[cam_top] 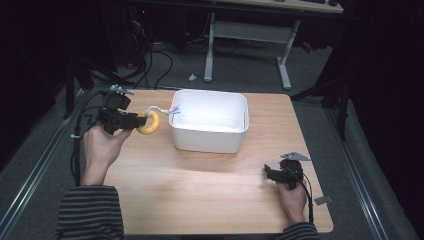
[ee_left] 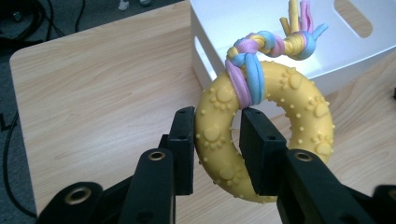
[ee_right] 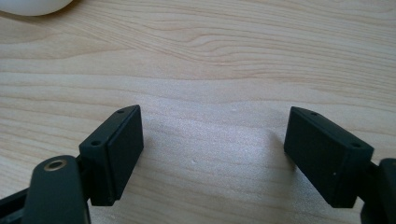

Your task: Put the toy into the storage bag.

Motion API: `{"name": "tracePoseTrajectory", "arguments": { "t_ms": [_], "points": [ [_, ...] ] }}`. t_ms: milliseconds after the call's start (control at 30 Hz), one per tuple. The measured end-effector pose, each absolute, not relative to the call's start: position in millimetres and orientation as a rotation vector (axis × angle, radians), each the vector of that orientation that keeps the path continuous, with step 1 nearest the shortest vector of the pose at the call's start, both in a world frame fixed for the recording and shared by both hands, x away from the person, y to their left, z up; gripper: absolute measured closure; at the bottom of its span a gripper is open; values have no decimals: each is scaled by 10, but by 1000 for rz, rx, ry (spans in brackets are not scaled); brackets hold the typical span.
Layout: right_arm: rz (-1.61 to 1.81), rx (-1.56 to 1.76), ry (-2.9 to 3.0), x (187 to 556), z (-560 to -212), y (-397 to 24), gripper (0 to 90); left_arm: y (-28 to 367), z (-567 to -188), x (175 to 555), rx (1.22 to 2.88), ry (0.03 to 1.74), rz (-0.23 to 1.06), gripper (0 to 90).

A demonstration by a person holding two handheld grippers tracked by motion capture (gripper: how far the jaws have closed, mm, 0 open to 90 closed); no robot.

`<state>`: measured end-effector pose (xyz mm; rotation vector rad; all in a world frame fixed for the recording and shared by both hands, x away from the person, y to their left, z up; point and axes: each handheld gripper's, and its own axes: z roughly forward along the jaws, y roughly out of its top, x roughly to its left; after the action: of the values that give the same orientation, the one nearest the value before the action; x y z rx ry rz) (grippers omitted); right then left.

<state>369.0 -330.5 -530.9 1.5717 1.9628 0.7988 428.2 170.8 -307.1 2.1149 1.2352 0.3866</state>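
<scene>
Spanning dim room, pale wooden table (cam_top: 200, 185)

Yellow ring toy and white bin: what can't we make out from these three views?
- Yellow ring toy: its lower arc, in the left gripper view, is hidden behind the left claw clamped on it.
- Rope tail: too small in the high view to read the knot.
- White bin: floor glared out in the high view; cut off by the top edge in the left gripper view.
- Right claw: open over bare table.
</scene>
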Motion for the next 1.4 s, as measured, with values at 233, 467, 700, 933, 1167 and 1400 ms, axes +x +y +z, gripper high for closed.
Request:
{"name": "tracePoseTrajectory", "arguments": {
  "t_ms": [233,467,700,933,1167,1400],
  "points": [
    [800,1571,1964,3689,-5309,-3304,200,1627,-3067,4343,2126,1229,382,668],
    [802,1567,1964,3690,-5310,-3303,200,1529,-3094,4410,2131,1214,365,668],
    [799,1568,1965,3690,-5309,-3303,200,1433,-3117,4483,2141,1196,352,668],
    [800,1568,1965,3690,-5309,-3303,200,1337,-3170,4583,2154,1199,340,668],
    [800,1568,1965,3691,-5309,-3303,200,1213,-3193,4662,2156,1188,327,668],
    [800,1568,1965,3691,-5309,-3303,200,1046,-3220,4721,2174,1165,321,668]
  ]
}}
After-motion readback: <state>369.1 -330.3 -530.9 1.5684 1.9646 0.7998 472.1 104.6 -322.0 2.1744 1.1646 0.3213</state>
